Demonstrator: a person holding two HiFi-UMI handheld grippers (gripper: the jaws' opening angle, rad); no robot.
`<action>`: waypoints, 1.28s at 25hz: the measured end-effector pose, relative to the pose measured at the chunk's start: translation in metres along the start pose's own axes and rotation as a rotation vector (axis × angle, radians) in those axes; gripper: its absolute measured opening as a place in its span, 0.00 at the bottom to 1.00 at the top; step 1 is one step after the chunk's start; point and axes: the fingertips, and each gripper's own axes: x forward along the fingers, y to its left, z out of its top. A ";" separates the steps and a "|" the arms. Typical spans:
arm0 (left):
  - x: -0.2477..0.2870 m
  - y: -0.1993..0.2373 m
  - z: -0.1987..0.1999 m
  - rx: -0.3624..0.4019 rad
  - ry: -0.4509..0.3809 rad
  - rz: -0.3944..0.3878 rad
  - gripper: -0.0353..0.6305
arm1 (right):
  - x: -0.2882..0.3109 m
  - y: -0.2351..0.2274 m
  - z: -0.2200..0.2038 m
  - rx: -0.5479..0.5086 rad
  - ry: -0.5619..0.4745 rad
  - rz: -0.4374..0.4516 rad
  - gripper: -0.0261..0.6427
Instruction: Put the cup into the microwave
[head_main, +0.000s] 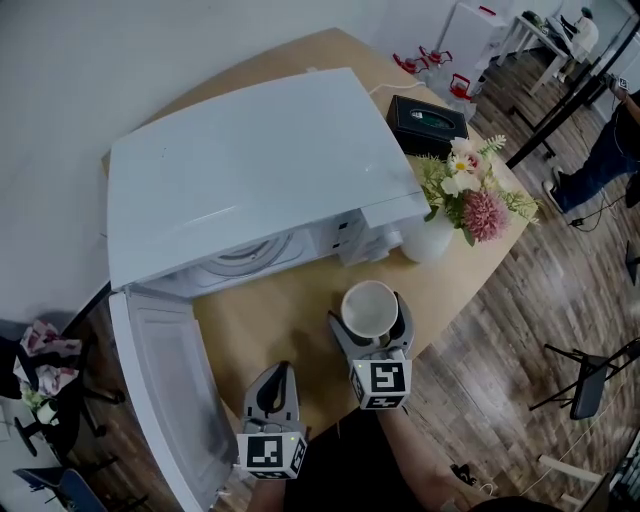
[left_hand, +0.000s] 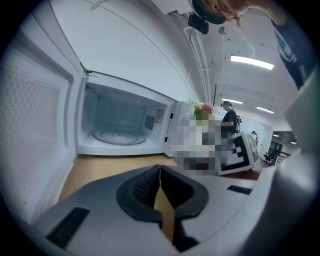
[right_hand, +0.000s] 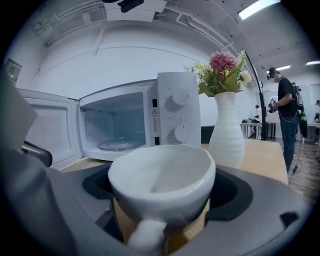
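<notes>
Over the table (head_main: 262, 322), right tongs (head_main: 370, 316) hold cup (right_hand: 162, 176) (upright, handle rearward).

Head view: high above, facing steeply down on the table (head_main: 270, 320) and the top of the microwave (head_main: 250, 170). Left gripper view: low over the table, facing the open microwave cavity at short range. Right gripper view: low, close behind the cup (right_hand: 162, 175), facing the same cavity, with the vase (right_hand: 227, 125) at right. All three views share the microwave.
</notes>
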 end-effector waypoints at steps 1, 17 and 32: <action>-0.001 0.001 0.001 0.000 -0.002 0.004 0.06 | -0.001 0.002 0.001 -0.002 0.002 0.006 0.77; -0.018 0.014 0.015 0.011 -0.048 0.060 0.06 | -0.025 0.031 0.019 0.021 0.059 0.135 0.77; -0.039 0.023 0.026 0.014 -0.088 0.156 0.06 | -0.029 0.069 0.050 -0.039 0.055 0.295 0.77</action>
